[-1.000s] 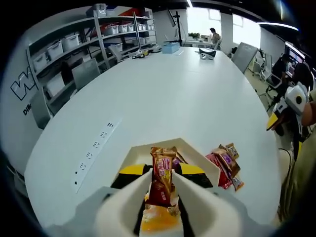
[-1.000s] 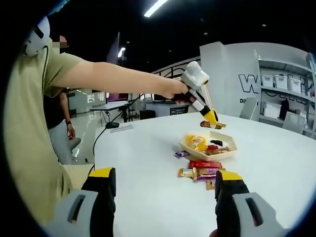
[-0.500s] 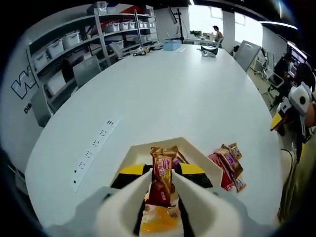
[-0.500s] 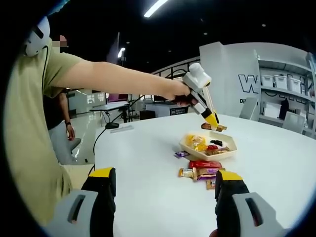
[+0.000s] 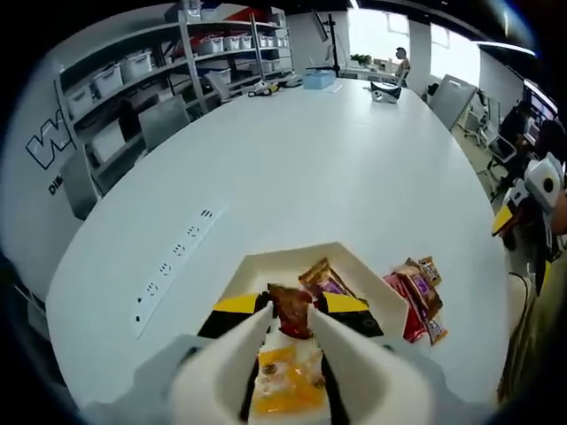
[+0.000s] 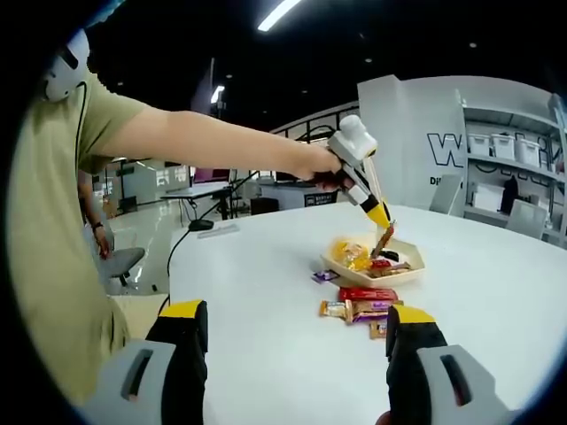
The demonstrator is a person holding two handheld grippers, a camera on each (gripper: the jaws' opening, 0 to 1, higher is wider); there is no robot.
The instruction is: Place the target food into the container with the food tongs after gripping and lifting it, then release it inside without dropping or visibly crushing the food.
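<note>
The left gripper [image 5: 292, 312] has its yellow-tipped jaws clamped on a brown snack packet [image 5: 291, 310], which hangs from the tips over the cream tray [image 5: 376, 285]. In the right gripper view the same left gripper [image 6: 376, 215] slants down from a person's outstretched hand [image 6: 316, 165], the packet [image 6: 383, 239] dangling nearly upright with its lower end at the tray [image 6: 354, 274]. Inside the tray lie an orange-yellow packet [image 5: 285, 382] at the near end and a purple-and-brown wrapper [image 5: 320, 277] farther in. Just right of the tray in the left gripper view, a loose cluster of red and brown wrapped snacks [image 5: 415, 294] rests on the white surface [image 5: 301, 159]. A strip of sockets [image 5: 173, 262] is set into the surface to the left. The right gripper [image 6: 297, 335] is held low and near, well apart from the food, its jaws wide apart and holding nothing. Shelving with storage bins [image 5: 124, 66] stands at the far left.
</note>
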